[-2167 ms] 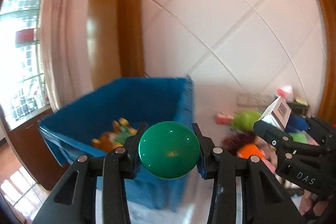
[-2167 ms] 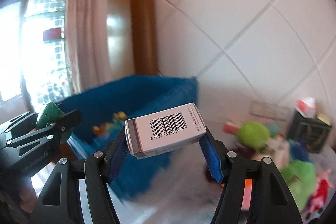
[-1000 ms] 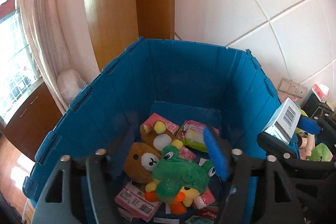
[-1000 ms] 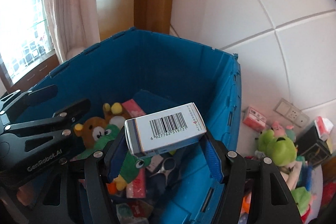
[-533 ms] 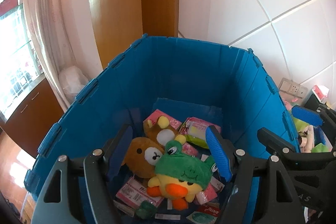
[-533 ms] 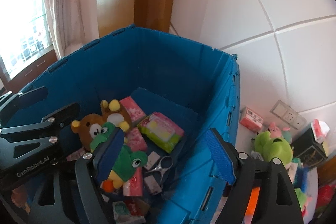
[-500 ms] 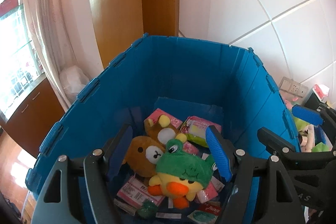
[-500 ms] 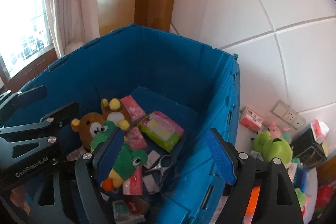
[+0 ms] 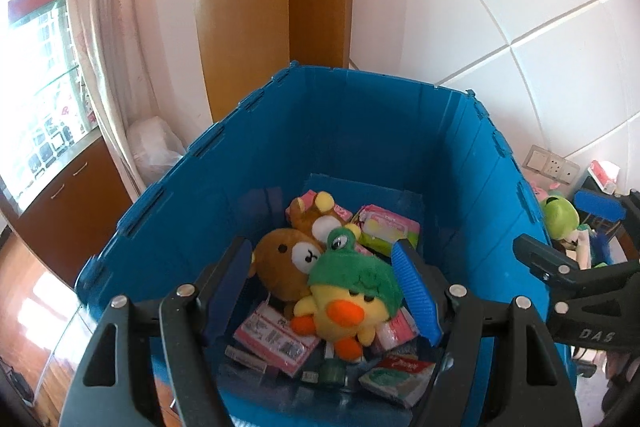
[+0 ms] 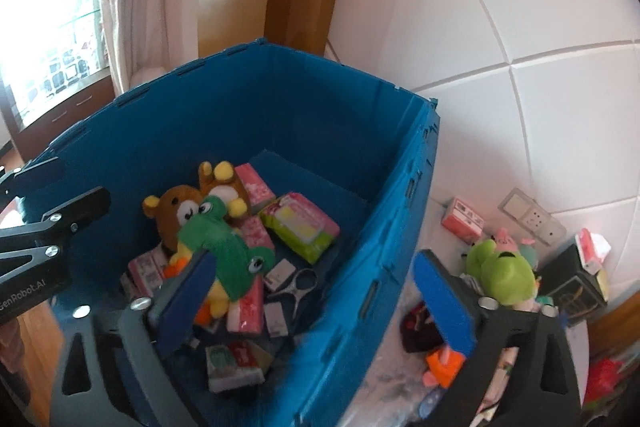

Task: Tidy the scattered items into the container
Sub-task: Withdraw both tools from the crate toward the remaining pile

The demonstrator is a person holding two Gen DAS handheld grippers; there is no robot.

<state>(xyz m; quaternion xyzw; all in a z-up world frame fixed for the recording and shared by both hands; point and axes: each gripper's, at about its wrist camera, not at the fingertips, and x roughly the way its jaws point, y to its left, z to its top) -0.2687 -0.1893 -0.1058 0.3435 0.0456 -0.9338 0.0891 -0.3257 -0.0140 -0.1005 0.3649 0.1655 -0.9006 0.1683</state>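
Barcoded box gone from opening, empty right gripper (image 10: 320,303) marked "DAS".

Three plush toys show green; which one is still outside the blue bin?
The all-green plush by the wall sockets, on the cluttered surface right of the blue bin. The green-hooded yellow duck lies inside with the bears.

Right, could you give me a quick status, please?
Left gripper open, empty. Right gripper opening, empty. Blue bin part-filled; green plush outside.
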